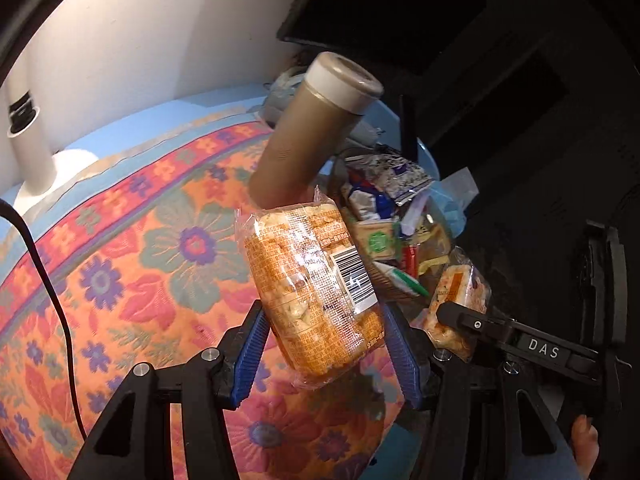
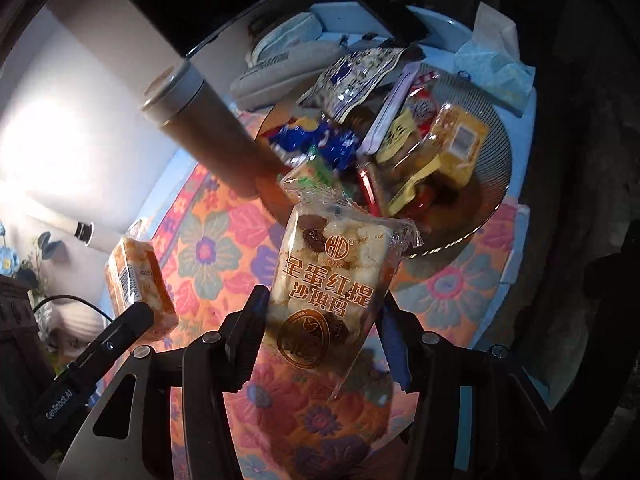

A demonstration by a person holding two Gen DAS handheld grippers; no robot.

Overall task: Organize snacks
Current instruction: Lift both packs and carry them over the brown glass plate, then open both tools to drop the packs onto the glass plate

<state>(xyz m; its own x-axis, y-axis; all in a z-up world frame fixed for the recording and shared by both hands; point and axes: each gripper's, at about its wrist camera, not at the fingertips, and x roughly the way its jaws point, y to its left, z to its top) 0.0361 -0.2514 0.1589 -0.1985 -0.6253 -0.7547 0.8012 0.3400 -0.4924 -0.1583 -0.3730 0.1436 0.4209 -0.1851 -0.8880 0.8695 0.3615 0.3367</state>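
My left gripper [image 1: 324, 344] is shut on an orange wrapped snack cake [image 1: 312, 292], barcode side up, held above the floral tablecloth [image 1: 132, 256]. My right gripper [image 2: 320, 340] is shut on a second wrapped snack cake [image 2: 328, 284] with orange print and raisins, also held above the cloth. Each view shows the other cake: the right one at the right of the left wrist view [image 1: 456, 304], the left one at the left of the right wrist view [image 2: 138, 280]. A glass bowl [image 2: 492, 148] full of mixed snack packets [image 2: 340, 144] lies just beyond both cakes.
A tall brown flask with a white lid [image 1: 316, 124] stands left of the bowl, also in the right wrist view [image 2: 208, 136]. A telephone [image 2: 280, 68] and crumpled blue tissue [image 2: 496, 64] lie behind the bowl. A black cable [image 1: 48, 280] crosses the cloth at left.
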